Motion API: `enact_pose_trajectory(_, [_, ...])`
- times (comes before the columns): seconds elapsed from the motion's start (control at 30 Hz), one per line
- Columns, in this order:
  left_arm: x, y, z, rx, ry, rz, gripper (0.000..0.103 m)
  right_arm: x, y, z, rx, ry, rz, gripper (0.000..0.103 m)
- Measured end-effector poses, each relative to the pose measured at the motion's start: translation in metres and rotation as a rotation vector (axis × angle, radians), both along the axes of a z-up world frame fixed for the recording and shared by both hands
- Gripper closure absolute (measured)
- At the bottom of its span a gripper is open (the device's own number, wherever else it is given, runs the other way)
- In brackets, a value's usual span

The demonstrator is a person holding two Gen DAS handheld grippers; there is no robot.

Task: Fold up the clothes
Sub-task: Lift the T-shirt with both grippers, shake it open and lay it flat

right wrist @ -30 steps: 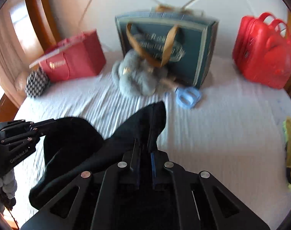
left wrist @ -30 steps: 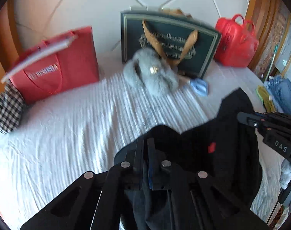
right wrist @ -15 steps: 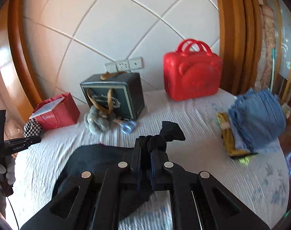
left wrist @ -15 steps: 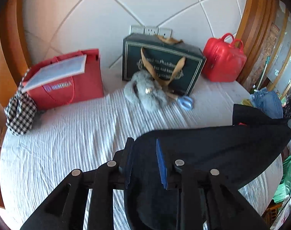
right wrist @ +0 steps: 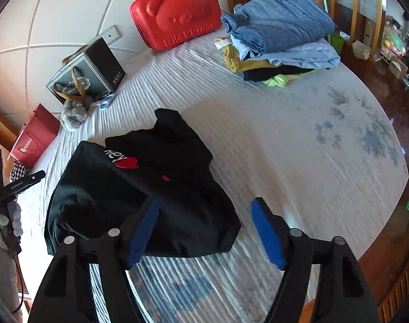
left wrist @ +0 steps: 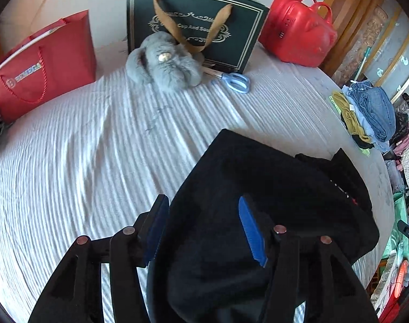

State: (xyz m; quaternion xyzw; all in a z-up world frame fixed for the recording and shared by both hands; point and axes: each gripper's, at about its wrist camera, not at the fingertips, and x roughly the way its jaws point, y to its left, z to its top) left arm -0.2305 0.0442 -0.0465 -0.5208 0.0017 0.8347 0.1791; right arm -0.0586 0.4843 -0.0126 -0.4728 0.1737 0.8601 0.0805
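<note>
A black garment (right wrist: 139,188) with a red heart and white lettering lies folded over on the striped white bed sheet (right wrist: 285,148). My right gripper (right wrist: 204,231) hovers over its near right corner. Its jaws are opening, and the blue pads (right wrist: 266,234) stand apart without pressing the cloth. In the left wrist view the same black garment (left wrist: 271,188) spreads out under my left gripper (left wrist: 204,226). Its jaws are opening too, with cloth lying loose between the blue pads (left wrist: 251,231). From the right wrist view, my left gripper (right wrist: 38,175) shows at the garment's left edge, held by a gloved hand (right wrist: 5,223).
A stack of folded clothes (right wrist: 280,35) sits at the far right of the bed. Along the headboard stand a red case (left wrist: 298,40), a dark green gift bag (left wrist: 193,24), a grey furry toy (left wrist: 164,62), blue scissors (left wrist: 235,80) and a red paper bag (left wrist: 42,67). Wooden floor (right wrist: 379,228) lies beyond the bed's right edge.
Both grippers were shut on the black garment, holding it up and stretched. Now both have opened and the garment lies on the bed. The right gripper swung right and rolled.
</note>
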Motion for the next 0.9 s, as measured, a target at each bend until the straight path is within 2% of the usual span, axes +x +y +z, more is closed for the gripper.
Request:
enact_pose_trajectory(0.07, [-0.011,0.017,-0.001,-0.01,0.0,-0.027,0.048,-0.002,-0.001,0.006,0.009,0.019,0.016,0.03])
enact_pose_trajectory(0.2, [-0.034,0.045,-0.015,-0.044,-0.026,-0.073,0.047,-0.022,-0.007,-0.001,0.021,-0.009,0.067,0.017])
enact_pose_trajectory(0.43, [-0.064,0.061,-0.049,-0.127,-0.053,-0.128,0.047,-0.044,-0.009,-0.035,0.027,-0.105,0.11,0.017])
enact_pose_trajectory(0.63, [-0.082,0.067,-0.061,-0.081,-0.053,-0.172,0.047,-0.05,0.0,-0.058,0.013,-0.165,0.104,0.015])
enact_pose_trajectory(0.7, [-0.085,0.076,-0.067,-0.088,-0.061,-0.197,0.047,-0.052,0.0,-0.065,0.006,-0.176,0.111,0.011])
enact_pose_trajectory(0.8, [-0.081,0.089,-0.07,-0.128,-0.049,-0.236,0.043,-0.055,-0.003,-0.074,0.013,-0.2,0.119,0.011])
enact_pose_trajectory(0.83, [-0.079,0.094,-0.071,-0.144,-0.044,-0.248,0.045,-0.056,-0.004,-0.078,0.015,-0.212,0.118,0.011])
enact_pose_trajectory(0.87, [-0.076,0.099,-0.071,-0.179,-0.031,-0.249,0.052,-0.056,-0.004,-0.082,0.011,-0.236,0.113,0.011])
enact_pose_trajectory(0.9, [-0.071,0.102,-0.069,-0.176,-0.032,-0.262,0.076,-0.056,-0.007,-0.088,0.005,-0.258,0.115,0.019])
